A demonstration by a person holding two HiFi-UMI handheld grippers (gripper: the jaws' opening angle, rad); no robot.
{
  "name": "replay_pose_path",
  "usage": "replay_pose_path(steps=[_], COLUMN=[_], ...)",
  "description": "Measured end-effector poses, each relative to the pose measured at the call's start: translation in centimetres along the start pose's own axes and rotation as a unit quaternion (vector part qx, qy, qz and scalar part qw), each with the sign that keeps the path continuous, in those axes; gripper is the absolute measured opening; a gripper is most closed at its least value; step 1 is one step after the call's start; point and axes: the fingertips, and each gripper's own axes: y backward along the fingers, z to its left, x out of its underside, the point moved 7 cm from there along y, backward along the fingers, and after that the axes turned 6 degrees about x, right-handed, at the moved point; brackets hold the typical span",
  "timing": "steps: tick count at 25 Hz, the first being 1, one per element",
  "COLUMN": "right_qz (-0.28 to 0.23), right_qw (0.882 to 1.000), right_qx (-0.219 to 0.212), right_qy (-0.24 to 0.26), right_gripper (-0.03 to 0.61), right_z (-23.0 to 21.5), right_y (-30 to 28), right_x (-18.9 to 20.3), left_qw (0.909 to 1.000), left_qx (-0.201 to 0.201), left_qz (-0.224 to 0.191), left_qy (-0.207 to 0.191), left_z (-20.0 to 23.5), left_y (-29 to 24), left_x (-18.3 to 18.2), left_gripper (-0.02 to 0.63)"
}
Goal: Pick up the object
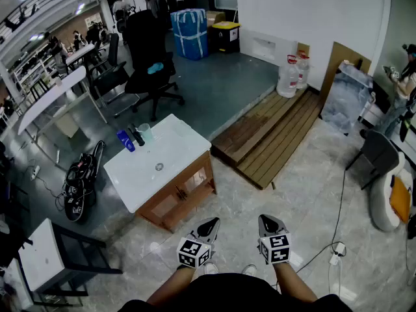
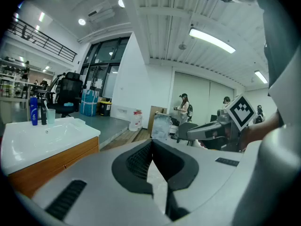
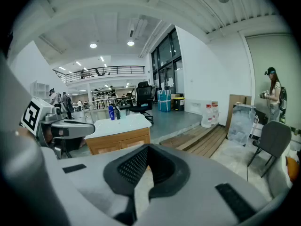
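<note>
Blue bottle (image 1: pixel 125 140) (image 2: pixel 33 111) (image 3: pixel 110 112) stands upright at the far corner of a white sink cabinet (image 1: pixel 175 148) (image 2: pixel 28 140) (image 3: pixel 117 124), well ahead of both grippers and off to their left. Just beside it are a black bottle (image 1: pixel 136 136) (image 2: pixel 43 113) and a clear cup (image 1: pixel 145 132) (image 2: pixel 51 116); whether the three touch cannot be told.

The left gripper (image 1: pixel 211 223) (image 2: pixel 151 142) is held low in front of the person, over the tiled floor, well apart from the cabinet. Its jaws meet at the tips, and only floor shows through the slit behind them, so it grasps nothing.

The right gripper (image 1: pixel 270 220) (image 3: pixel 147 147) is level with the left one, just to its right, and points the same way. Its jaws are likewise closed tip to tip, with nothing between them. In each gripper view the other gripper shows alongside.

Ahead and to the right of both grippers lies a wooden platform (image 1: pixel 273 135) with two water jugs (image 1: pixel 289 77) at its far end. A black office chair (image 1: pixel 149 57) stands beyond the cabinet.
</note>
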Motion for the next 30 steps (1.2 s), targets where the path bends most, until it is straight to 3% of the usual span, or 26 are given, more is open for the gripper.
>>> replay_pose_path(steps=[14, 30], right_qz=[-0.017, -0.021], right_qw=[1.000, 1.000], right_qx=[0.005, -0.017], right_qy=[-0.011, -0.011], right_gripper=[0.018, 0.017], right_z=[2.4, 9.4], right_y=[-0.2, -3.2], right_x=[-0.7, -2.1], left_qw=[0.9999, 0.9999], left_qx=[0.003, -0.014], left_qz=[0.009, 0.003], left_qy=[-0.008, -0.002], left_z=[1.6, 7.3], left_y=[2.1, 7.5], left_x=[0.4, 1.5], left_gripper=[0.014, 0.014])
